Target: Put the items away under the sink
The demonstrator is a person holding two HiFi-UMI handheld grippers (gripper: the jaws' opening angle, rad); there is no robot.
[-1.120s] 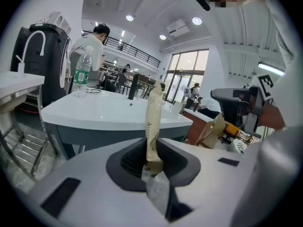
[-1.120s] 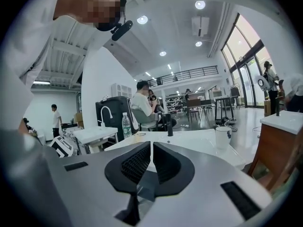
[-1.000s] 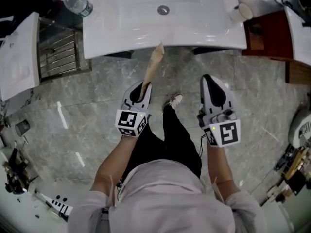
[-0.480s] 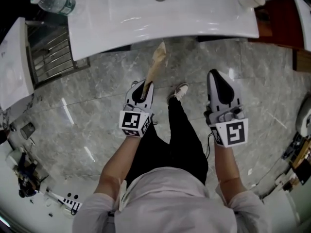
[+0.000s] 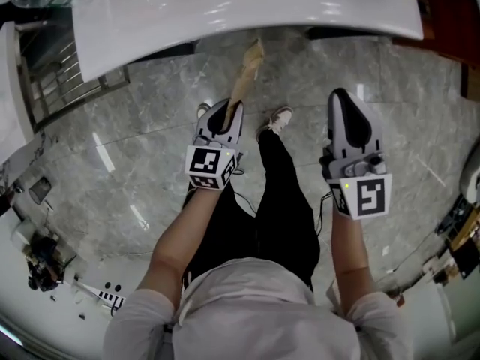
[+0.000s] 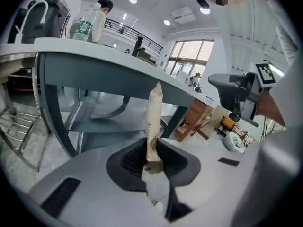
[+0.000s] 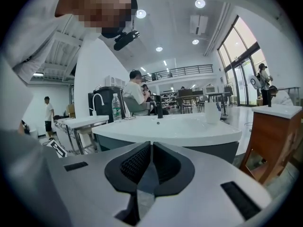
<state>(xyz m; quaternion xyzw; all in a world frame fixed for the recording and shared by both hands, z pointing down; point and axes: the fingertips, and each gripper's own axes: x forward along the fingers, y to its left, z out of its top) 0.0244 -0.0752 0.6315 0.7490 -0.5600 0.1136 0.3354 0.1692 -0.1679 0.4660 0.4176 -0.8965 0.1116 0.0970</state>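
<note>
My left gripper point(image 5: 227, 113) is shut on a long brown paper packet point(image 5: 247, 73), which sticks out forward toward the underside of the white sink point(image 5: 225, 13). In the left gripper view the brown packet point(image 6: 153, 122) stands upright between the jaws of the left gripper point(image 6: 152, 159), just below the sink's front edge point(image 6: 109, 60), with the open space under the sink point(image 6: 102, 122) behind it. My right gripper point(image 5: 348, 118) is shut and holds nothing; in its own view the right gripper point(image 7: 150, 162) points at the sink basin point(image 7: 175, 126) from above rim height.
A plastic water bottle point(image 6: 86, 25) stands on the sink's left end. A metal rack point(image 5: 56, 77) is left of the sink, a wooden stand point(image 7: 272, 141) to its right. A white cup point(image 7: 211, 112) sits on the sink. The person's legs and shoe point(image 5: 276, 118) are between the grippers.
The view has dropped and moved in toward the sink; the sink has slid up in the head view. The left gripper carries the packet closer under the sink edge.
</note>
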